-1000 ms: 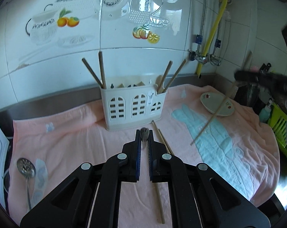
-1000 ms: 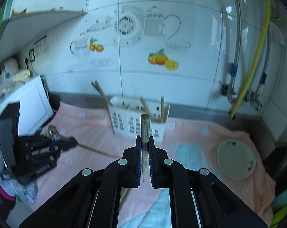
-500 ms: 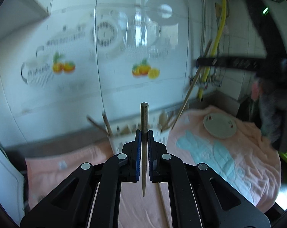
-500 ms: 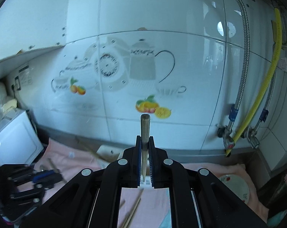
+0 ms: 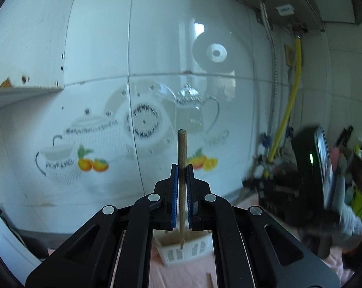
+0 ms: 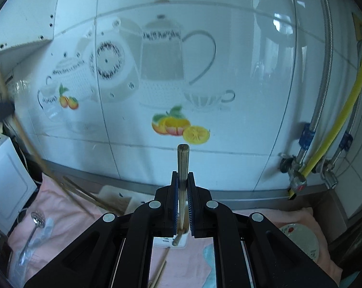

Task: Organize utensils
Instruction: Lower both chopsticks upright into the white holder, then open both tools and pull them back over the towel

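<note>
My left gripper [image 5: 181, 168] is shut on a wooden chopstick [image 5: 181, 148] held upright; its lower tip hangs over the white slotted utensil holder [image 5: 181, 252]. My right gripper [image 6: 182, 175] is shut on another wooden chopstick [image 6: 183, 160], also upright, with its lower end at the holder [image 6: 171, 240] below. Other chopsticks [image 6: 89, 196] lean out of the holder's left side. Loose chopsticks [image 6: 160, 271] lie on the pink towel [image 6: 68, 216]. The right gripper shows blurred at the right of the left wrist view [image 5: 289, 189].
A slotted metal spoon [image 6: 34, 223] lies on the towel at left. A small plate [image 6: 301, 240] sits at right. Water pipes and a yellow hose [image 6: 344, 110] run down the tiled wall at right. A white appliance [image 6: 5, 177] stands at far left.
Both grippers have lifted and tilted up, with chopsticks now upright over the holder. The left gripper picked its chopstick off the towel. The right gripper moved closer to the holder.
</note>
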`<state>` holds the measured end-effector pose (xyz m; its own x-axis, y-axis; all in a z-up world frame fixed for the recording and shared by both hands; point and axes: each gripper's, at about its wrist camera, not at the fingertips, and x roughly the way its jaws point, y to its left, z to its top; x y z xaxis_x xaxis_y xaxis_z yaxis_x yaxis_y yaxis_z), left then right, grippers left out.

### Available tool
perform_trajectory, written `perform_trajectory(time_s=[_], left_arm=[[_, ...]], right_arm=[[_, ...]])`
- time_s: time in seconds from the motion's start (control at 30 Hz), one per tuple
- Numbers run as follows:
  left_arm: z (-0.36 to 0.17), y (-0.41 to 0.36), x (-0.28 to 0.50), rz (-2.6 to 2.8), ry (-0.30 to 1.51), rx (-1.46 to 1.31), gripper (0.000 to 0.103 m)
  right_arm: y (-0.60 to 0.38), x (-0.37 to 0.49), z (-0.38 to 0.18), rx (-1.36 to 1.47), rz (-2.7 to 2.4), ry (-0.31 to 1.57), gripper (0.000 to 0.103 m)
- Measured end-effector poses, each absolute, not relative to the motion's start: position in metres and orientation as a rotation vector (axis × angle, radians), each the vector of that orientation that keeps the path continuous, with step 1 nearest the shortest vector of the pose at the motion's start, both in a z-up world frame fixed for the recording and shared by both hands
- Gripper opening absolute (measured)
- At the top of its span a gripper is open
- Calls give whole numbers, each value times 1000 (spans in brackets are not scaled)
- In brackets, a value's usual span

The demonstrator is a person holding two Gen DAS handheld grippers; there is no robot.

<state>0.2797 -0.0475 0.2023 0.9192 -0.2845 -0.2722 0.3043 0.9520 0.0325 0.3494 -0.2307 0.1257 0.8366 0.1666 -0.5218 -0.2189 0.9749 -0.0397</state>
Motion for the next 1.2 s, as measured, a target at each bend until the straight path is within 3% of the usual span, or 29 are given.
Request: perform_trajectory(time_s=[0.8, 0.9, 0.97, 1.0, 1.13, 1.2], left_arm=[[109, -24, 349, -218, 450, -44, 6], [106, -25, 348, -215, 459, -35, 15], [109, -24, 343, -213, 453, -43, 44], [112, -23, 337, -209, 432, -40, 45], [122, -22, 317, -231, 407, -34, 53], [125, -19, 302, -227, 387, -25, 57]], right_arm=[[-234, 348, 89, -139, 223, 625, 7], [-235, 344, 94, -135, 216, 610, 9], [-236, 337, 98, -138, 207, 591, 14], [-237, 332, 101, -138, 206, 580, 22], [-241, 304, 109, -121, 209, 540, 30], [-245, 286, 109, -106, 208, 524, 41]])
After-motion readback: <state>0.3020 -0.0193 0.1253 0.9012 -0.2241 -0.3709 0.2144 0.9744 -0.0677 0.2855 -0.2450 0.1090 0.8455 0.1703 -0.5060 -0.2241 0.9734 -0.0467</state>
